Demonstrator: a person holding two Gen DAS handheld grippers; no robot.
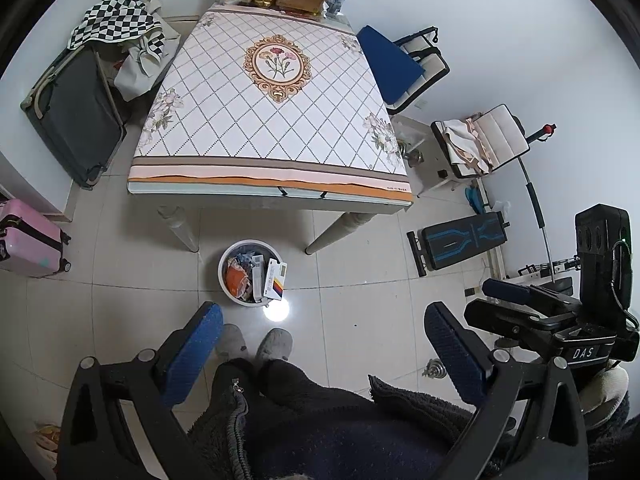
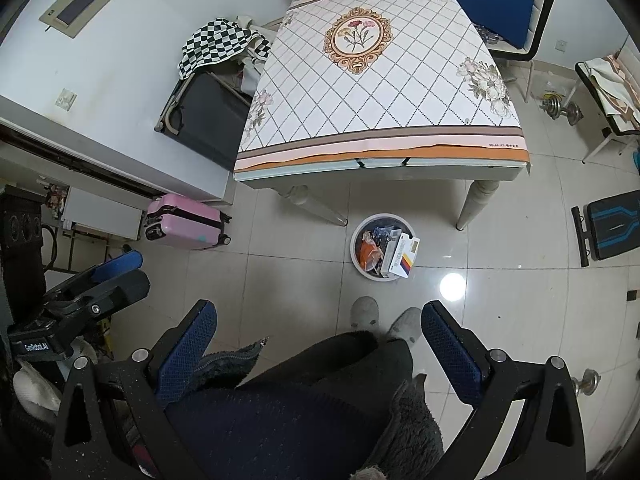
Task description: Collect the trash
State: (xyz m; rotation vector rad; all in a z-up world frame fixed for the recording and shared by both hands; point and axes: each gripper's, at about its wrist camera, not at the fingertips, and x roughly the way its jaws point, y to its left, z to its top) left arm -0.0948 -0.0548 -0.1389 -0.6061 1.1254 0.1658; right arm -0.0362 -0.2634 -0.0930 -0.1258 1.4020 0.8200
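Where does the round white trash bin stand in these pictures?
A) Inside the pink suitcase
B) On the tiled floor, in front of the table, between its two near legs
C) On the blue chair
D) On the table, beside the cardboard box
B: the trash bin, with packaging inside, stands on the floor tiles before the table, a little ahead of the person's grey slippers.

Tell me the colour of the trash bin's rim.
White; the bin shows best in the right wrist view.

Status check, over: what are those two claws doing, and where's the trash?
Left gripper open, empty. Right gripper open, empty. Trash in white bin on floor. Nothing blocking it.
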